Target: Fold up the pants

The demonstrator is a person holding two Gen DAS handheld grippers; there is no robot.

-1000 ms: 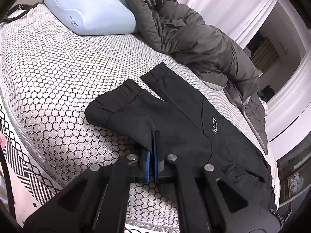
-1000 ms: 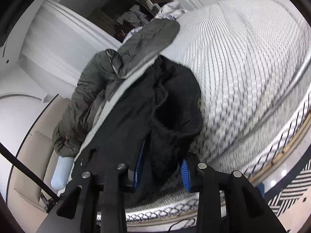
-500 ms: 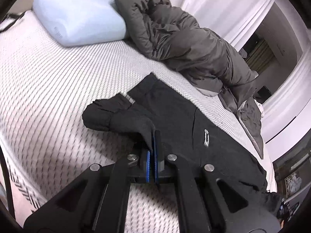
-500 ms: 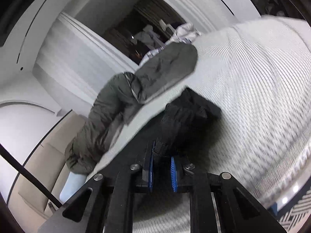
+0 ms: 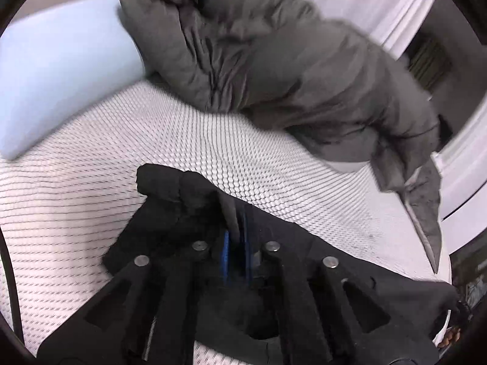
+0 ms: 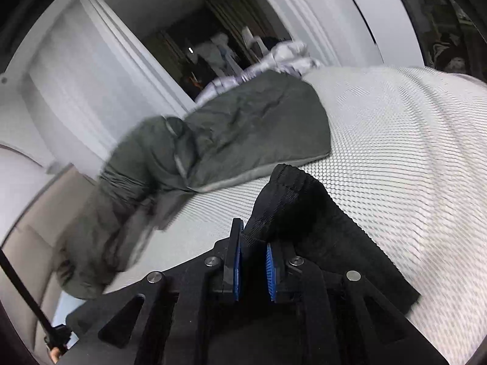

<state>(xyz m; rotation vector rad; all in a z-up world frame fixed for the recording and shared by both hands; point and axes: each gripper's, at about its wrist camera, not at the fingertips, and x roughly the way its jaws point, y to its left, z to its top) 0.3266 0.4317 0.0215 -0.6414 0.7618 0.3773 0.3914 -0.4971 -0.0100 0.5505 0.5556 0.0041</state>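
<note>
From my left wrist camera I see the left gripper point(image 5: 236, 237) with its blue pads point(image 5: 225, 255) close together and black fabric of the pants point(image 5: 170, 213) pinched in the narrow gap; the jaws are just starting to ease apart, yet the cloth sits between them and looks gripped. The pants spread from the fingers out toward 10 o'clock, where a bunched edge point(image 5: 158, 182) rises off the mattress point(image 5: 76, 213), and a flat dark stretch runs off toward 4 o'clock along the lower rim of the view. The white honeycomb-patterned mattress cover fills the middle of that view. At 9 to 10 o'clock lies a pale blue pillow point(image 5: 61, 70), and a rumpled grey duvet point(image 5: 274, 60) sprawls from 12 round to 3 o'clock, one corner hanging down at about 3. From my right wrist camera the right gripper point(image 6: 254, 261) has its jaws nearly together on a fold of the pants point(image 6: 304, 213); the fabric rises from between the pads point(image 6: 270, 270) toward 1 o'clock, with the ribbed hem or waistband edge point(image 6: 289, 176) at its top, and the rest drapes toward 4 o'clock over the mattress point(image 6: 411, 152). The grey duvet point(image 6: 228, 140) lies at 10 to 12 o'clock, just beyond the pants' edge. Both views are smeared with motion blur.
</note>
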